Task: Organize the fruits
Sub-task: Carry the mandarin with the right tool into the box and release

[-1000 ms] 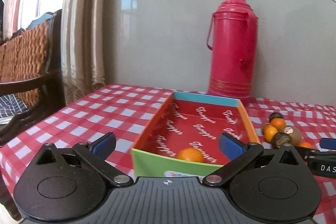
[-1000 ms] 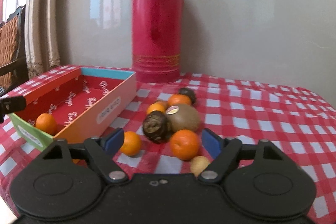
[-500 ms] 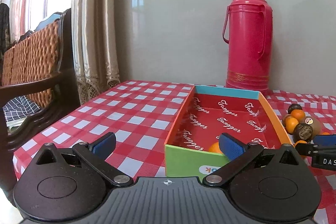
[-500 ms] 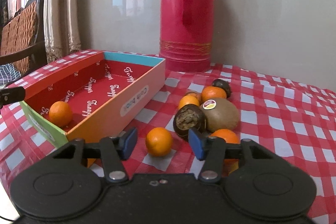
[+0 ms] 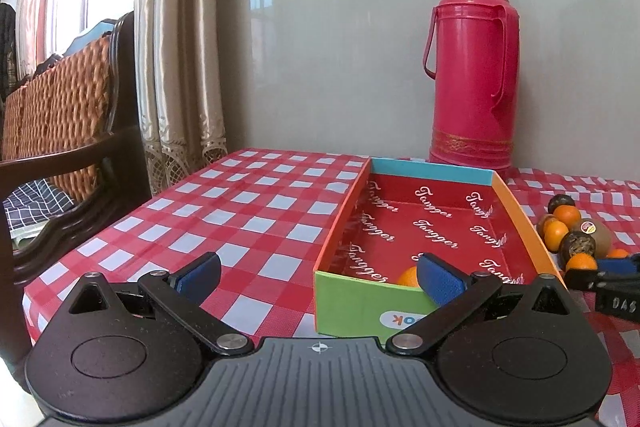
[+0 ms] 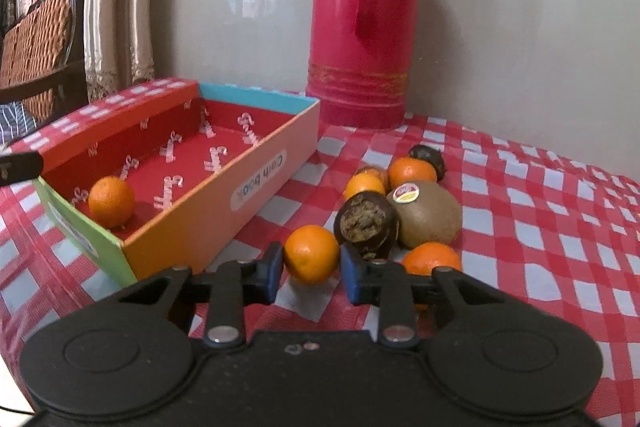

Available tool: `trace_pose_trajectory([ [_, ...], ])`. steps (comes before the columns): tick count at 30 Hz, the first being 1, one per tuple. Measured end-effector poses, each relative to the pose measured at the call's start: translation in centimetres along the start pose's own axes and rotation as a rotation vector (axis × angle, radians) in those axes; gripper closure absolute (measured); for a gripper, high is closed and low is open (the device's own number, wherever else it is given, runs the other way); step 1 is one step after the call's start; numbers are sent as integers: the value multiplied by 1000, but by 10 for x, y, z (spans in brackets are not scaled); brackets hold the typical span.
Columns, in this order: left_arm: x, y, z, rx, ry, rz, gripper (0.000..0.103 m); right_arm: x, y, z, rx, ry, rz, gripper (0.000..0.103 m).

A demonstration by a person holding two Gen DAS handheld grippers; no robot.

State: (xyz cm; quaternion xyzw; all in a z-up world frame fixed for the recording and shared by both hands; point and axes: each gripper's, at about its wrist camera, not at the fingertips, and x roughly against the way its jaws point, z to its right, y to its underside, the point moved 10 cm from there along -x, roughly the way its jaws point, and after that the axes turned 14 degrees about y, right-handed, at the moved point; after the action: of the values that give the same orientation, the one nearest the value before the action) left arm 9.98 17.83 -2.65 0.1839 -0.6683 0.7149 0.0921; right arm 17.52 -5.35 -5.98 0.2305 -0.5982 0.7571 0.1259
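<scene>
Orange (image 6: 311, 254) between the blue pads of the right gripper (image 6: 312, 269): the pads press on its two sides, having just closed onto it. The fruit is small, round and bright, with a dimpled skin. It sits on the red-and-white checked tablecloth (image 6: 520, 227), just beside the long side of the box (image 6: 224, 203). The right gripper points forward and somewhat downward, low over the cloth.

Behind the held orange lies the fruit pile: a dark fruit with a broken top (image 6: 366, 223), touching a brown kiwi with a sticker (image 6: 430, 215); another orange (image 6: 431, 259) just right of the gripper; two more oranges (image 6: 412, 171) and a second dark fruit (image 6: 429, 157) further back.

The box is open-topped, with a red printed floor. One orange (image 6: 111, 201) rests inside at the near, green end.

The left gripper (image 5: 318, 277) hangs before the box's green end wall, tilted slightly downward. Its pads stand wide apart with nothing between them.

A red thermos (image 5: 472, 75) stands upright against the wall, behind the box. A wicker chair (image 5: 60, 115) stands at the table's left edge.
</scene>
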Motion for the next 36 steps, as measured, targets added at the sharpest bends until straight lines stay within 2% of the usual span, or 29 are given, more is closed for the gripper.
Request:
trace_pose_trajectory([
  [7, 6, 0, -7, 6, -8, 8, 0, 25, -24, -6, -29, -17, 85, 80],
  [14, 13, 4, -27, 17, -35, 7, 0, 34, -37, -33, -23, -61, 115, 80],
  [27, 24, 15, -71, 46, -87, -12, 0, 27, -38, -91, 13, -117, 99, 80],
  [29, 24, 16, -73, 49, -86, -14, 0, 26, -36, -93, 19, -105, 98, 72],
  [30, 24, 16, -74, 51, -84, -14, 0, 28, -37, -92, 13, -97, 110, 60],
  [31, 24, 16, -74, 53, -82, -13, 0, 31, -38, -91, 6, -91, 126, 41],
  [33, 24, 15, -72, 59, -74, -9, 0, 37, -42, -84, -11, -60, 167, 19],
  [35, 23, 14, -68, 60, -64, -8, 0, 42, -46, -75, -34, -34, 198, 18],
  [36, 23, 13, -66, 61, -54, -6, 0, 43, -48, -69, -51, -16, 206, 14],
])
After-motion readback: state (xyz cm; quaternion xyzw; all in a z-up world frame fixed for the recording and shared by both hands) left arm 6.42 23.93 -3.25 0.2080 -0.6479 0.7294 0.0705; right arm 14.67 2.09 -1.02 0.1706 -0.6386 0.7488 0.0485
